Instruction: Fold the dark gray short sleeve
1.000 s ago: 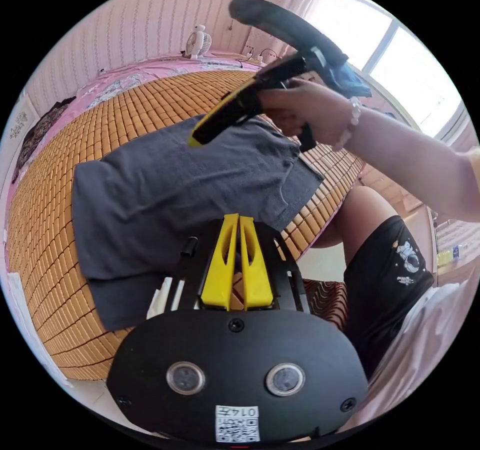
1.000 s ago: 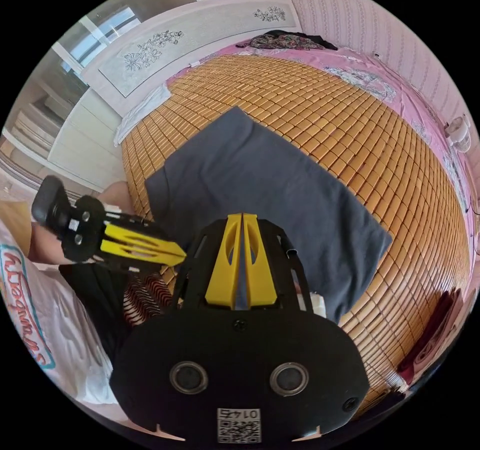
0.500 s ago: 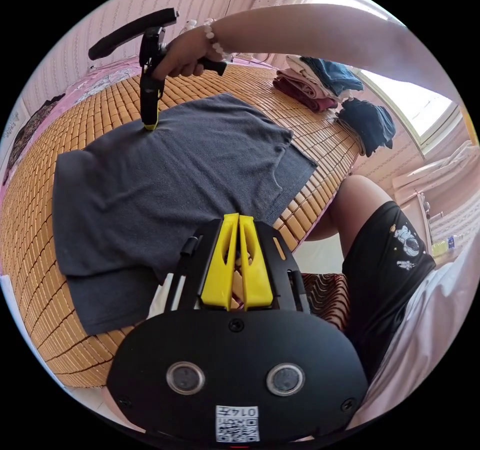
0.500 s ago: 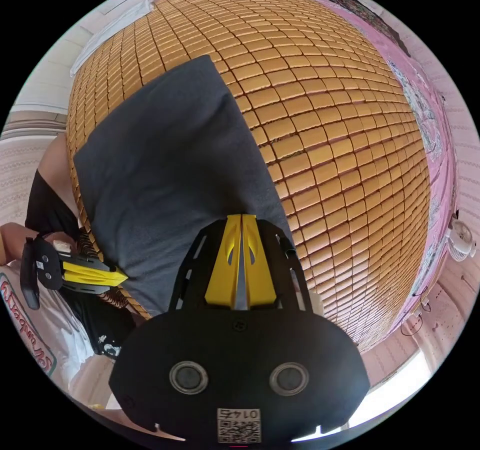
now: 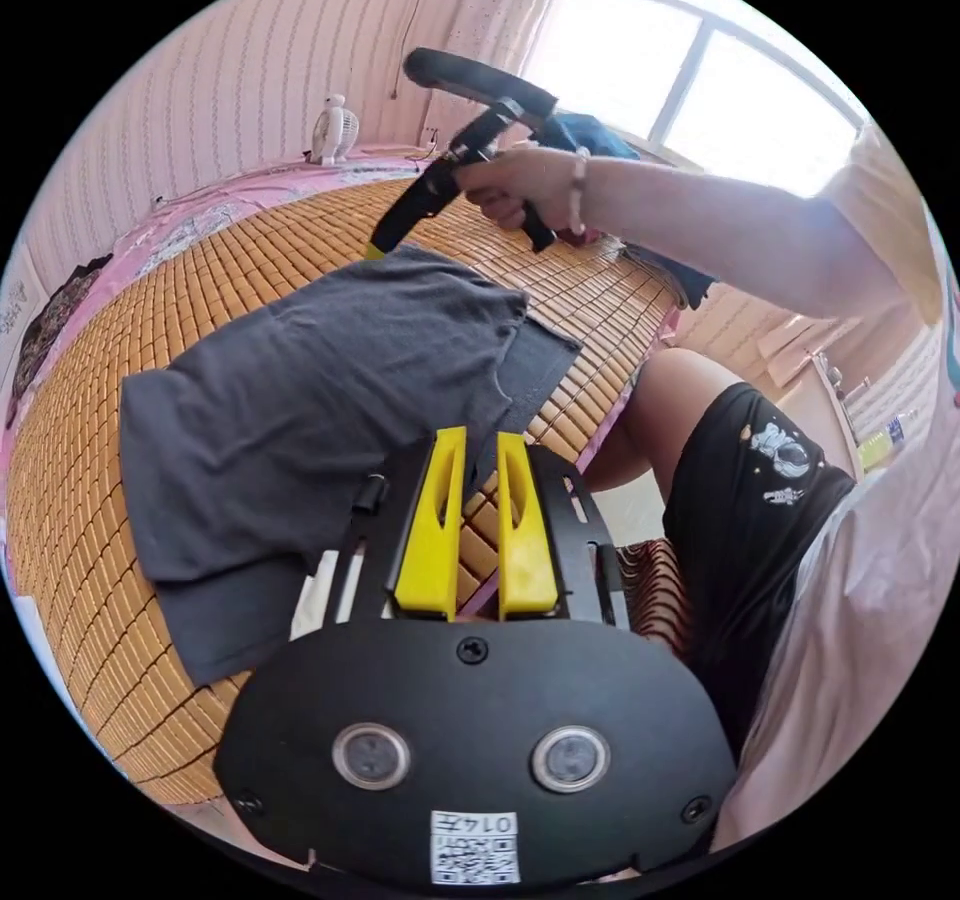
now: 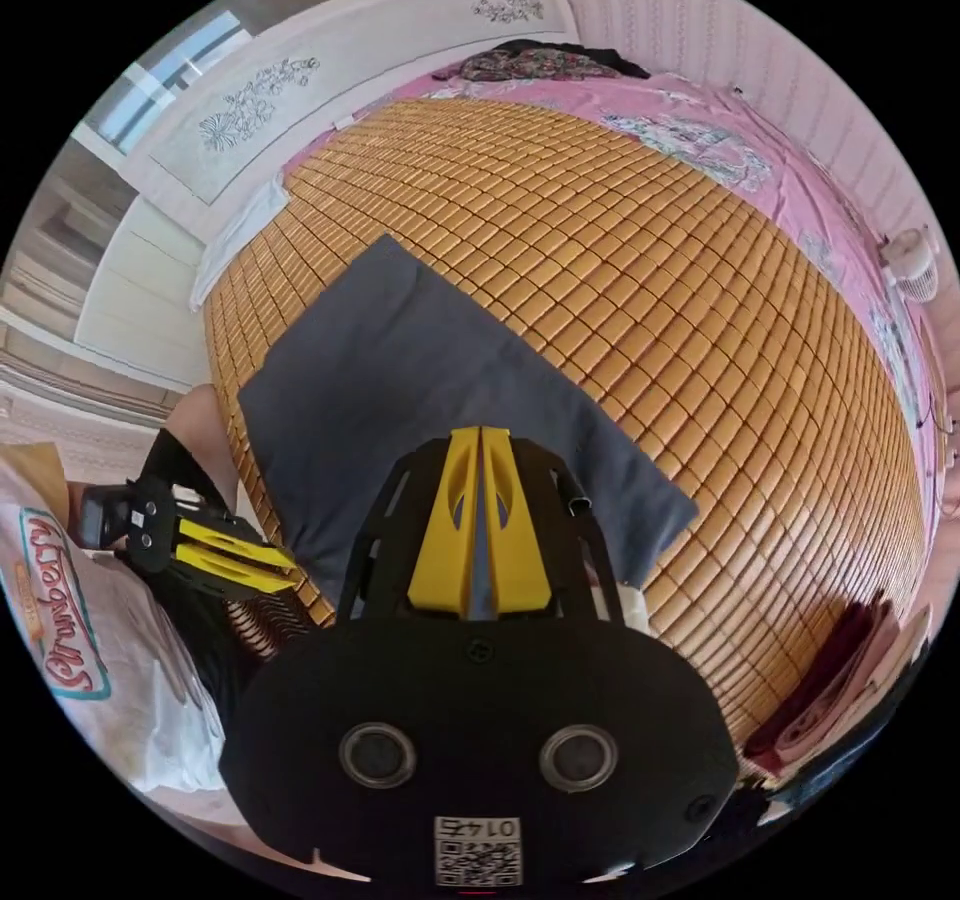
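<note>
The dark gray short sleeve shirt [image 5: 300,390] lies flat on a bamboo mat [image 5: 250,250] on the bed, one sleeve pointing to the near edge. My left gripper [image 5: 480,437] is open over the shirt's near edge, with mat showing between its jaws. A hand holds my right gripper [image 5: 375,248], tip down at the shirt's far corner. In the right gripper view my right gripper [image 6: 480,432] has its jaws together over the shirt [image 6: 400,380]; whether they pinch cloth is hidden. My left gripper [image 6: 290,565] hangs off the bed's near edge.
Folded clothes [image 6: 840,670] are stacked at one end of the mat [image 6: 650,270]. A small fan [image 5: 335,130] stands on the pink sheet by the wall. A dark patterned garment [image 6: 540,60] lies near the headboard [image 6: 330,60]. The person's leg [image 5: 760,500] is beside the bed.
My left gripper's jaws have opened. The right gripper has moved along the shirt's far edge to the corner nearer the window.
</note>
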